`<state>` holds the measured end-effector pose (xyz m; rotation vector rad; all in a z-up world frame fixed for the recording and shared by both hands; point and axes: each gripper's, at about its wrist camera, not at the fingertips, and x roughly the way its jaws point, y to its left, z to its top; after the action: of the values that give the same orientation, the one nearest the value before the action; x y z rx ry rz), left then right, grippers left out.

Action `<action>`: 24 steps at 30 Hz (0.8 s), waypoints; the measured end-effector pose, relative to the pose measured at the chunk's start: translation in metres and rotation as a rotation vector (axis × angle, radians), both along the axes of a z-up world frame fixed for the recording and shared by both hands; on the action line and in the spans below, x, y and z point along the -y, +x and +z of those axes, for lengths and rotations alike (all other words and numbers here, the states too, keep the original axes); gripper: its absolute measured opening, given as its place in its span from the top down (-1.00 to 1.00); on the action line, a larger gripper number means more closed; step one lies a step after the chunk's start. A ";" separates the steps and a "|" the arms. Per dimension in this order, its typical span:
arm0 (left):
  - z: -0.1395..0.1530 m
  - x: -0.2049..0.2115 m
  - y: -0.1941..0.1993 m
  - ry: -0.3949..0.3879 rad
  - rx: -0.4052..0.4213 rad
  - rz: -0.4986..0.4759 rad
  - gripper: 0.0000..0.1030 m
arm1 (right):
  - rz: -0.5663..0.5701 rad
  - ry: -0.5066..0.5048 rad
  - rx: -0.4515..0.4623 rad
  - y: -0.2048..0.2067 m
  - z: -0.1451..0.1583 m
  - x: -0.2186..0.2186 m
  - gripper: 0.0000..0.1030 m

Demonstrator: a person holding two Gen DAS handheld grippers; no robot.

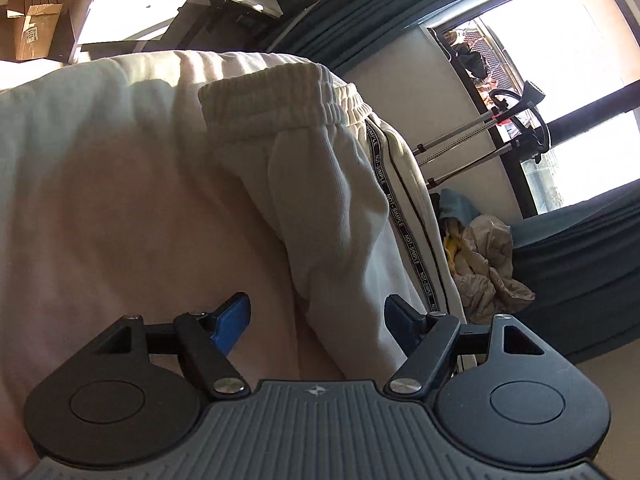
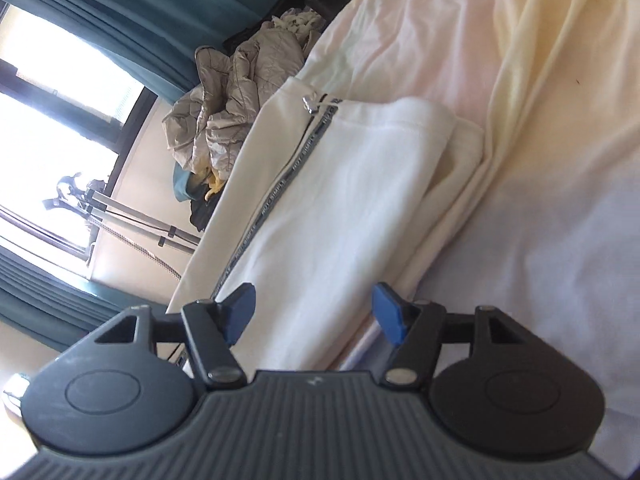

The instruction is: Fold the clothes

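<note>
- The left gripper [image 1: 318, 320] stands spread, its 2 blue pads [image 1: 232, 322] well apart and pinching nothing.
- Ahead of the left gripper lie the cream sweatpants [image 1: 320, 200], folded lengthwise on the bed [image 1: 100, 200]; the cloth reaches down between the 2 fingers, but neither pad presses on it.
- Far ahead of the left gripper the elastic waistband [image 1: 280, 92] lies bunched at the top of the pants, and a lettered side stripe [image 1: 400, 216] runs down toward the right finger.
- Off to the right of the left gripper, past the bed's edge, sits a pile of crumpled clothes [image 1: 484, 264]; beyond it are a window [image 1: 560, 60] and teal curtains [image 1: 360, 28].
- The right gripper [image 2: 314, 318] is also spread, with nothing clamped between its blue pads [image 2: 386, 318].
- In the right wrist view the sweatpants [image 2: 360, 184] stretch straight ahead from the gripper, their near end lying between the fingers without touching the pads.
- The stripe [image 2: 276, 192] runs up ahead of the right gripper's left finger, ending by a small metal drawstring tip [image 2: 308, 103].
- To the right of the right gripper the bedsheet [image 2: 560, 200] is bare and wrinkled; to its upper left lies the clothes pile [image 2: 236, 92].
</note>
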<state>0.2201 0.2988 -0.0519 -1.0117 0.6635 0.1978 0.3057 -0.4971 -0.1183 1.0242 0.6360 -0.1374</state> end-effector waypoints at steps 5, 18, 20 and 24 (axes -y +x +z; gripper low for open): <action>-0.016 -0.010 0.010 -0.056 0.025 0.023 -0.50 | 0.013 0.018 0.011 0.005 -0.006 -0.003 -0.33; -0.021 -0.002 0.065 0.085 0.079 0.121 0.45 | -0.104 -0.134 0.009 0.048 -0.024 -0.002 0.56; -0.011 0.000 0.064 0.093 0.080 0.144 0.58 | -0.115 -0.176 0.026 0.047 -0.019 -0.005 0.77; 0.021 0.002 0.056 0.102 0.124 0.161 0.64 | -0.142 -0.248 0.058 0.037 0.009 -0.010 0.80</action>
<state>0.2761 0.2969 -0.0314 -0.9711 0.4545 0.3046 0.3429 -0.4869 -0.1088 0.8300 0.4798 -0.3021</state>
